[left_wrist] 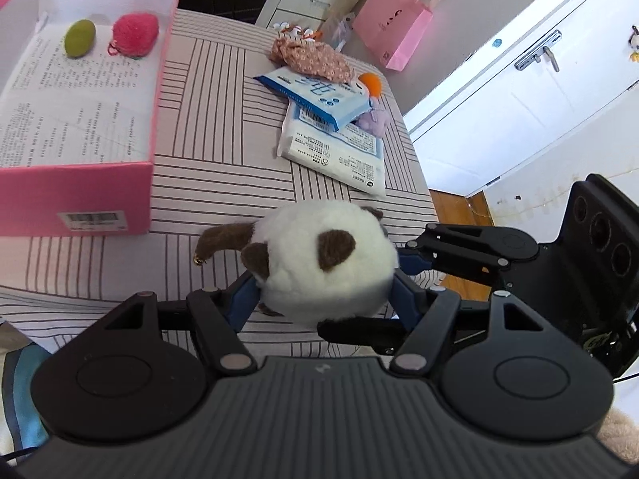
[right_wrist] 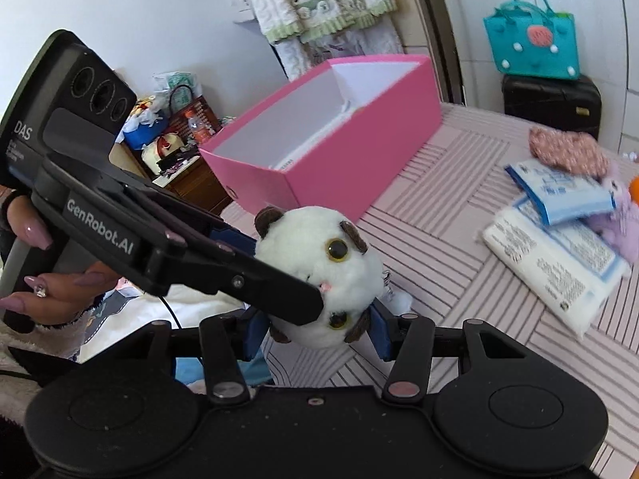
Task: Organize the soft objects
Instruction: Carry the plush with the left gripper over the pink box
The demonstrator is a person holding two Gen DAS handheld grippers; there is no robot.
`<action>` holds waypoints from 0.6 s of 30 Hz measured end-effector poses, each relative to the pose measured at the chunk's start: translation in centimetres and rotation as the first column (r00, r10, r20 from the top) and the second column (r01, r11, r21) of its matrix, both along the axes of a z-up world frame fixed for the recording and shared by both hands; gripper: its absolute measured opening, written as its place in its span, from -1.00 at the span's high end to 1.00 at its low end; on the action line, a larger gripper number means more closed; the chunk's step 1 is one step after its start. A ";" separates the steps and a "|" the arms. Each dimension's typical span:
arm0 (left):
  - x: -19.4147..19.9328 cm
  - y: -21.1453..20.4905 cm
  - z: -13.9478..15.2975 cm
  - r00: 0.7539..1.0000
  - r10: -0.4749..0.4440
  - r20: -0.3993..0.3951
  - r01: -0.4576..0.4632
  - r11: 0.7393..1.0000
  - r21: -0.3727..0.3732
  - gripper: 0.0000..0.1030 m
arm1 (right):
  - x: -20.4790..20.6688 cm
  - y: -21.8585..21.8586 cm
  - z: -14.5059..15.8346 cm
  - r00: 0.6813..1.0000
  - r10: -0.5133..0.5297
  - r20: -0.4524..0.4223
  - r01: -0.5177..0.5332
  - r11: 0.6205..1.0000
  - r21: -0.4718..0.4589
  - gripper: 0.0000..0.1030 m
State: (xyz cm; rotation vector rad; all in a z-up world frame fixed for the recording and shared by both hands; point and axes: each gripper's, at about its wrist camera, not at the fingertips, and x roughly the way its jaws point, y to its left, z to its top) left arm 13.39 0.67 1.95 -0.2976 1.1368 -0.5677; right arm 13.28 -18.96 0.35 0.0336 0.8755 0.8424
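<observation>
Closest in, both grippers clamp the same plush cat (left_wrist: 319, 259), a round white ball with brown ears and tail. The left gripper (left_wrist: 321, 295) has its blue pads pressed into the cat's sides, jaws about half apart around it. The right gripper (right_wrist: 317, 325) squeezes it too, jaws a little narrower, from the other side; its black finger crosses under the cat in the left wrist view. In the right wrist view the cat's face shows, yellow eyes and pink nose, with the left gripper's arm lying across it. A hand (right_wrist: 48, 275) with long pink nails holds that left tool.

The cat hangs clear above the striped bedspread (left_wrist: 223, 183), near the bed's edge.

Further off to the left sits an open pink box (left_wrist: 76, 191), lined with printed paper. At its far end lie a green ball (left_wrist: 80, 38) and a pink yarn ball (left_wrist: 135, 34), side by side.

To the right, a heap on the bed: white tissue packs (left_wrist: 335, 147), a floral pouch (left_wrist: 311, 56) on top, a lilac plush (left_wrist: 373, 119) and something orange (left_wrist: 369, 82) tucked in.

Beyond the bed a pink gift bag (left_wrist: 393, 26) leans on the wall.
</observation>
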 end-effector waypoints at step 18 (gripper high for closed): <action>-1.4 5.4 5.5 0.990 0.054 0.132 -0.046 0.997 -0.066 -0.32 | -0.7 4.5 6.9 0.948 0.133 0.290 -0.119 0.991 -0.065 -0.09</action>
